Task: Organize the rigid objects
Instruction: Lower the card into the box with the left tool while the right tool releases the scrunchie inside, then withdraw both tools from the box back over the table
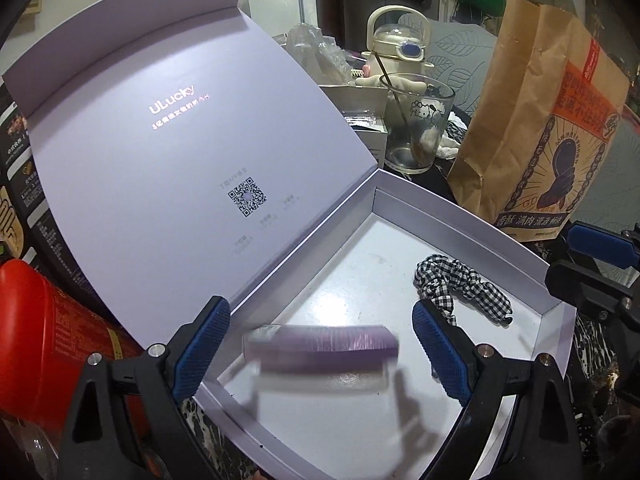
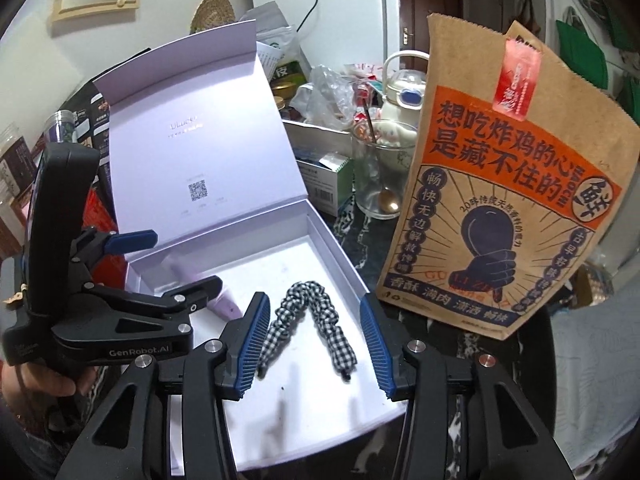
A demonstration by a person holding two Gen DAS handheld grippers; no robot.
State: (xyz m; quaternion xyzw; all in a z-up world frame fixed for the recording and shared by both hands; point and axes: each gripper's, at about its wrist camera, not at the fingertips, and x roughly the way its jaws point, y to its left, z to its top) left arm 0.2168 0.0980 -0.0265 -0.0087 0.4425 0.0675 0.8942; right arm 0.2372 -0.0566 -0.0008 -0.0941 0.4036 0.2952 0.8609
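Note:
A white box (image 1: 460, 216) with its lid (image 1: 180, 152) standing open sits on the table. A purple rectangular bar (image 1: 322, 346), blurred by motion, is between the wide-apart fingers of my open left gripper (image 1: 320, 354), just above or on the box floor; the pads do not touch it. A black-and-white checked scrunchie (image 1: 460, 284) lies in the box to its right. In the right wrist view my right gripper (image 2: 314, 344) is open over the scrunchie (image 2: 308, 316); the left gripper (image 2: 176, 264) shows at left above the purple bar (image 2: 224, 306).
A tall brown paper food bag (image 2: 504, 184) stands right of the box. Behind are a glass with a spoon (image 2: 376, 176), a cream kettle-shaped bottle (image 1: 400, 44), small cartons (image 2: 324, 180) and a red container (image 1: 44, 340) at left.

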